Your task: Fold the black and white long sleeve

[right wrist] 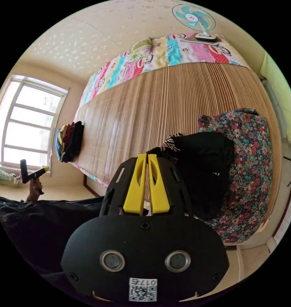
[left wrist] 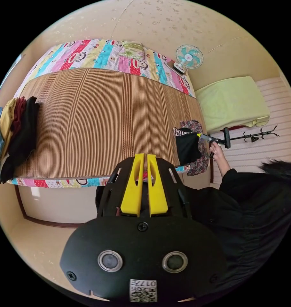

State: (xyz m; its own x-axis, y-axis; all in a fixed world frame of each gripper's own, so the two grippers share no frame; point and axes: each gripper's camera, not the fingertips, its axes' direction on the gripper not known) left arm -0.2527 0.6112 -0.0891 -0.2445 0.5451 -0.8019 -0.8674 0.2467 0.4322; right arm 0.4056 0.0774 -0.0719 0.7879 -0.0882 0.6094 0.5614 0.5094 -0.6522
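The job looks to be at its very start, at the reach for the garment: the black and white long sleeve (right wrist: 203, 166) lies bunched, not spread, in the right middle of the right gripper view, on top of a flowered cloth (right wrist: 251, 179) at the near edge of the bed, with its patterned white-and-black trim showing at the upper left of the heap. The right gripper (right wrist: 147, 156) sits in the lower centre of that view with its yellow jaws pressed together and nothing between them, the tips just short of the garment's near edge; whether they touch the cloth I cannot tell. In the left gripper view the left gripper (left wrist: 143, 156) is at lower centre, jaws likewise closed on nothing, hanging over the striped bamboo mat (left wrist: 97, 121), which lies bare through the middle of the frame. The same dark garment (left wrist: 187, 147) shows at right centre there, with the right gripper (left wrist: 200, 135) at its upper edge and a hand (left wrist: 217, 153) behind it. A stack of folded clothes (left wrist: 14, 134) rests at the left edge. The next move, as I judge it, calls for opening the right jaws, pinching an edge such as the collar or shoulder, and drawing the garment out flat onto the mat, the left gripper coming across to take the other side
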